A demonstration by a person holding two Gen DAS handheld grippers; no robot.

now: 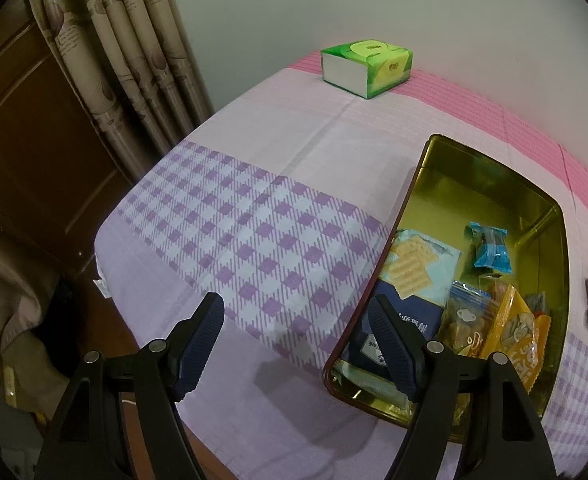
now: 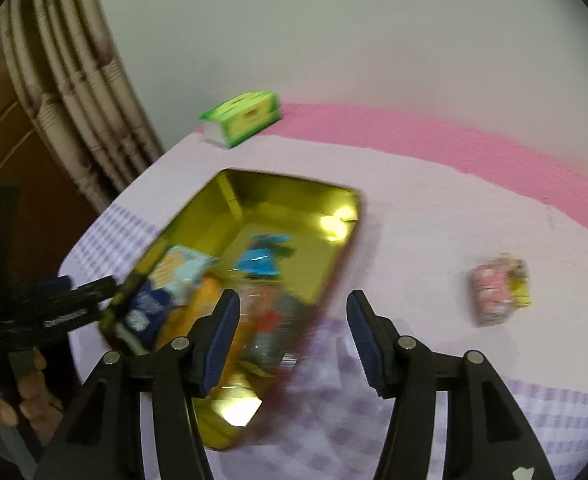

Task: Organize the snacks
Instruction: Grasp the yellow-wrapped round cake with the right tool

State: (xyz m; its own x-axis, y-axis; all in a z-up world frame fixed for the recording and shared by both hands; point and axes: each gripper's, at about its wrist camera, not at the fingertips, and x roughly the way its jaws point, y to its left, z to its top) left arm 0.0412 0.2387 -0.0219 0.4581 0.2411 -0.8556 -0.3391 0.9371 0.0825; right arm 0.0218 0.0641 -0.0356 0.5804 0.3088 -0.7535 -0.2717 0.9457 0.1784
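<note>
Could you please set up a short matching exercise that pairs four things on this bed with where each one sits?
Things:
1. tissue box
2. blue candy wrapper
3. pink snack pack
4. cracker packet

Places:
A. inside the gold tin, against its left wall
B. on the sheet, right of the tin
C. far edge of the bed, by the wall
D. inside the tin, near its middle

Pairs: 1-C, 2-D, 3-B, 4-A

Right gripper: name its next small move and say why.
Probably swing the right gripper over to the pink snack packet. Its jaws stand open and empty, and that packet lies alone on the cloth outside the gold tin holding the other snacks.
</note>
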